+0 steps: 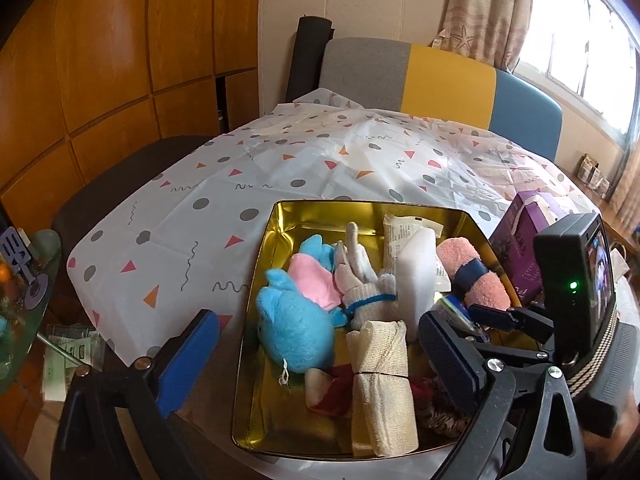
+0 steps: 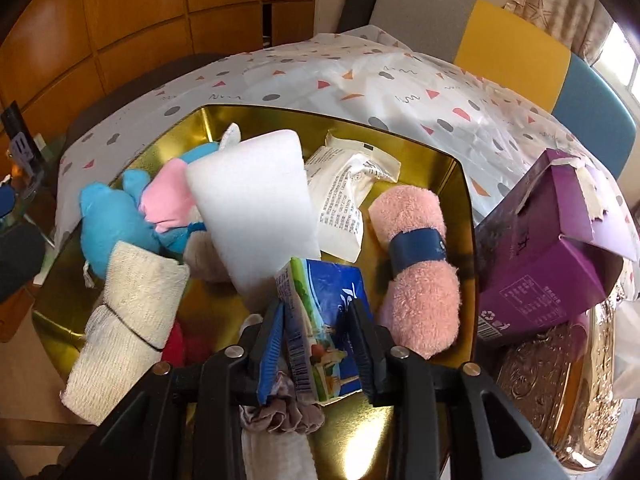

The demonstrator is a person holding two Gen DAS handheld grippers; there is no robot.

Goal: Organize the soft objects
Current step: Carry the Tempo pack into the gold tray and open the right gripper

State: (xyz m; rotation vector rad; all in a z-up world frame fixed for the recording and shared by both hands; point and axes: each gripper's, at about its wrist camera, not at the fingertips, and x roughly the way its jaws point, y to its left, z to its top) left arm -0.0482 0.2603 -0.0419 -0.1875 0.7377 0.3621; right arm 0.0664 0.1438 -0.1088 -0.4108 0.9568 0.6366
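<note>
A gold tin tray point(image 1: 280, 224) point(image 2: 452, 176) holds soft things: a blue plush toy point(image 1: 294, 328) point(image 2: 110, 220), a pink cloth point(image 1: 314, 280), a white glove point(image 1: 360, 276), a white sponge block point(image 1: 416, 272) point(image 2: 252, 200), a pink rolled towel with a blue band point(image 1: 476, 276) point(image 2: 416, 276) and a cream rolled cloth point(image 1: 380, 380) point(image 2: 128, 320). My right gripper point(image 2: 318, 312) is shut on a blue tissue pack point(image 2: 320, 320) above the tray's near side; it also shows in the left wrist view point(image 1: 492, 316). My left gripper point(image 1: 316, 352) is open, its fingers on either side of the tray's near end, empty.
A purple carton point(image 2: 552, 264) point(image 1: 520, 248) stands just right of the tray. An embossed gold lid point(image 2: 560, 384) lies at the near right. A white patterned tablecloth point(image 1: 280, 168) covers the table. A grey, yellow and blue chair point(image 1: 440, 80) stands behind it. A glass side table point(image 1: 24, 292) is at the left.
</note>
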